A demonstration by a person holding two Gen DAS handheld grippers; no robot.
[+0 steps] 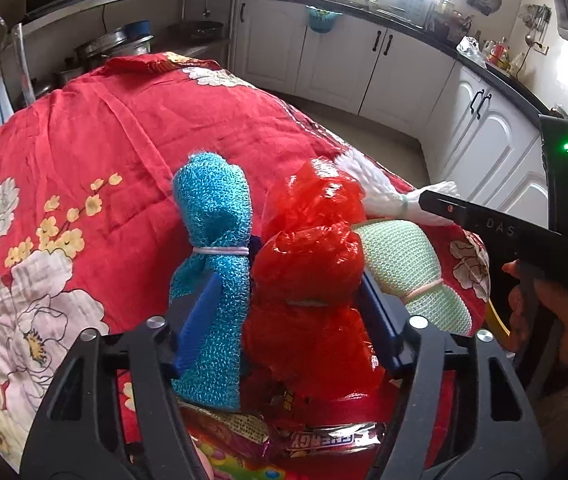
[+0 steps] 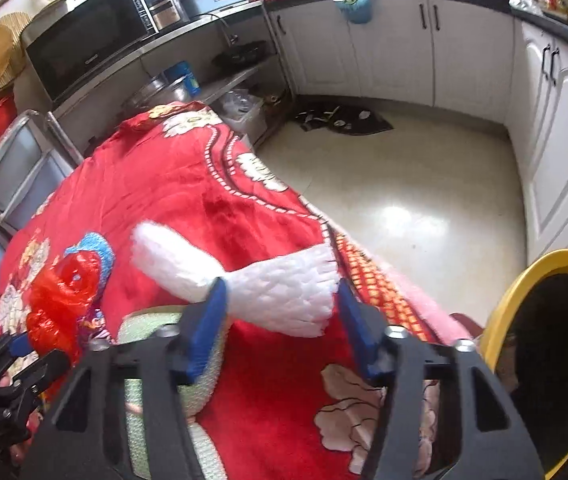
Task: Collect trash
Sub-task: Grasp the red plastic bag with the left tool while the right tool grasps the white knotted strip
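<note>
— Snack wrappers (image 1: pixel 324 438) closest, under the left tongs (image 1: pixel 289 278). Tongs spread, blue fingers (image 1: pixel 200 320) either side of the red plastic bundle (image 1: pixel 308 264); no telling whether pressing it yet.

— And around that bundle?

— Touching its left flank, blue mesh bundle (image 1: pixel 212 216). Just right of it, green mesh bundle (image 1: pixel 404 272). Behind and right of it, white mesh bundle (image 2: pixel 284 296), framed by the right tongs (image 2: pixel 281 286), also spread, not pinching.

— Step in hand?

— Probably the pick-up: both tongs lined up on trash lying on the counter (image 1: pixel 84 140), nothing lifted.

— Next?

— Squeeze shut on each bundle, lift, carry to the yellow bin (image 2: pixel 496 312), well right of the red plastic bundle, off the counter's edge. Slippery plastic, so better gripped at the tied waist.
</note>
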